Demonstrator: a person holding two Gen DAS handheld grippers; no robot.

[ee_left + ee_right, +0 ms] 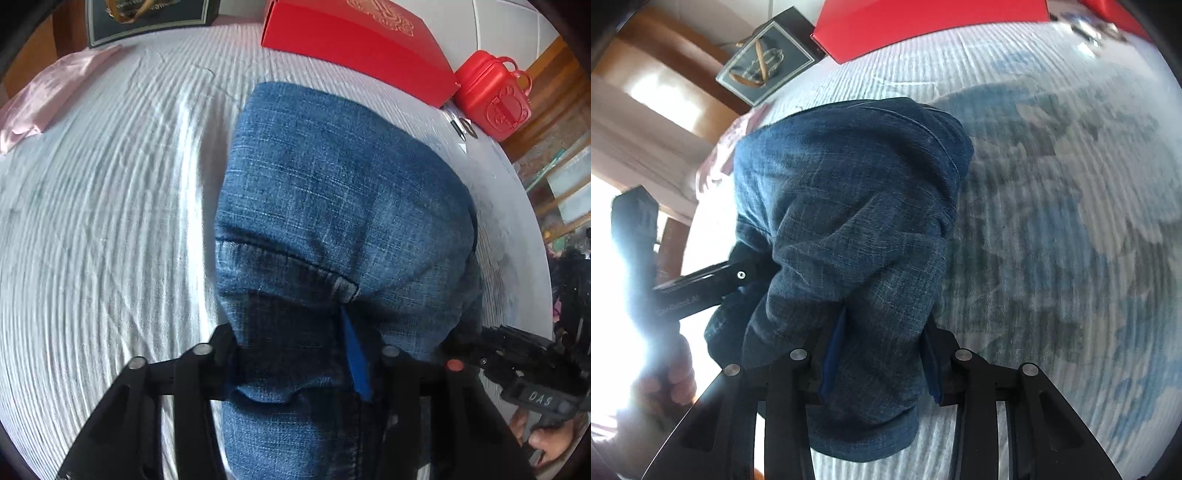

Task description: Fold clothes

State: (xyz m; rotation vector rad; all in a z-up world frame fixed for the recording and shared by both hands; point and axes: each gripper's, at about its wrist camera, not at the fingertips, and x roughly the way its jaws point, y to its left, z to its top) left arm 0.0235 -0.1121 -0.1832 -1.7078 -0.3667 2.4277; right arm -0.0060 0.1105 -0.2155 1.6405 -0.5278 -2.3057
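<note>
denim is seen bunched between the blue pads of the left claw (295, 365), which is clamped on the jeans (332, 206); the right claw (875, 365) is likewise closed on the same garment, just beside it. the jeans are lifted at the near end, the far end resting on the bed (110, 184), whose ribbed white cover is printed with blue flowers. folding is judged barely begun; the fold remains to be laid. a red box (354, 44) and red jar (491, 96) are noted beyond

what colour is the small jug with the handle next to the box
Red, the jug shows best in the left wrist view.
</note>
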